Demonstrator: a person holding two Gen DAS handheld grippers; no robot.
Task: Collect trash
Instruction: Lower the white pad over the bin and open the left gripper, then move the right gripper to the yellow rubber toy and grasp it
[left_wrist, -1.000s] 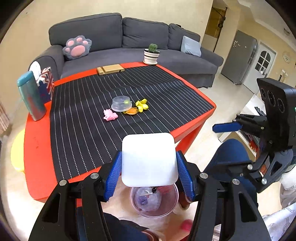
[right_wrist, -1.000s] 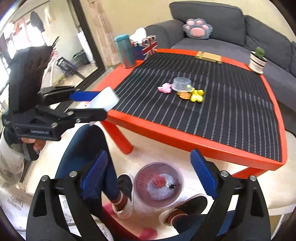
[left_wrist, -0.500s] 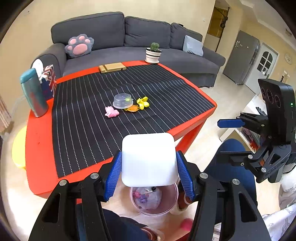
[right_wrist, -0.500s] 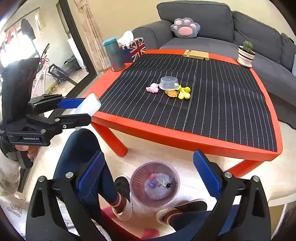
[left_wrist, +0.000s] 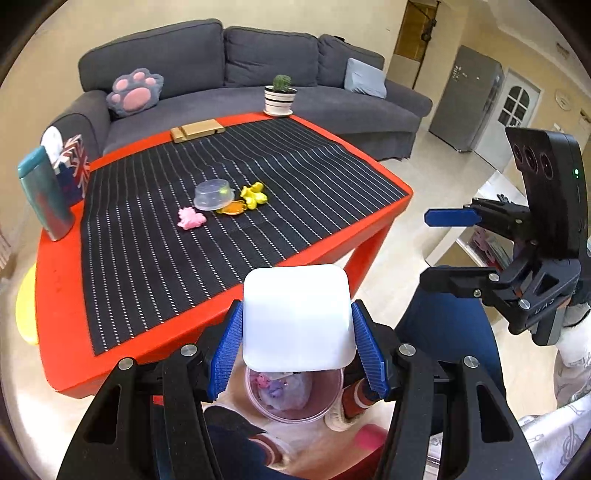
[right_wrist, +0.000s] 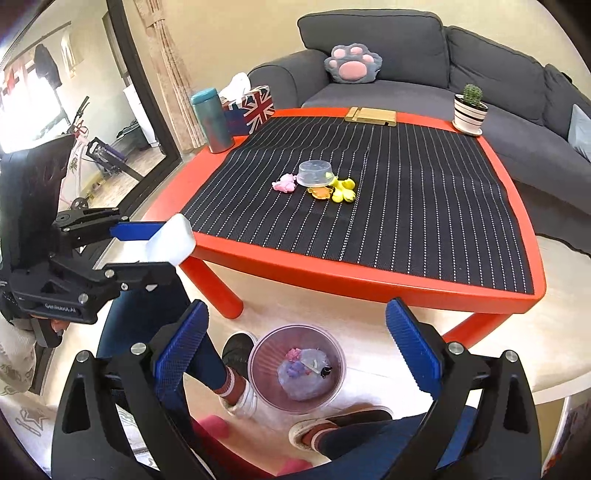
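My left gripper (left_wrist: 296, 318) is shut on a white square plastic box (left_wrist: 295, 302), with the blue pads pressing its two sides. It hangs over a clear round trash bin (left_wrist: 327, 402) on the floor, which holds crumpled scraps. In the right wrist view the same box (right_wrist: 171, 240) shows at the left in the left gripper (right_wrist: 168, 246). My right gripper (right_wrist: 297, 310) stands open and empty above the bin (right_wrist: 338, 382). On the table's striped mat lie an upturned clear bowl (right_wrist: 314, 173), a pink scrap (right_wrist: 284, 183), a yellow scrap (right_wrist: 343, 189) and an orange scrap (right_wrist: 320, 192).
The red low table (right_wrist: 369, 284) stands just beyond the bin. A person's legs and feet (right_wrist: 236, 373) flank the bin. A teal bottle (right_wrist: 212, 120), a flag tissue box (right_wrist: 249, 107), a wooden block (right_wrist: 371, 115) and a cactus pot (right_wrist: 470, 110) line the table's far edges. Behind is a grey sofa (right_wrist: 406, 66).
The right gripper has drifted a little sideways and stays open. The left gripper keeps its hold on the white box over the bin, almost still.
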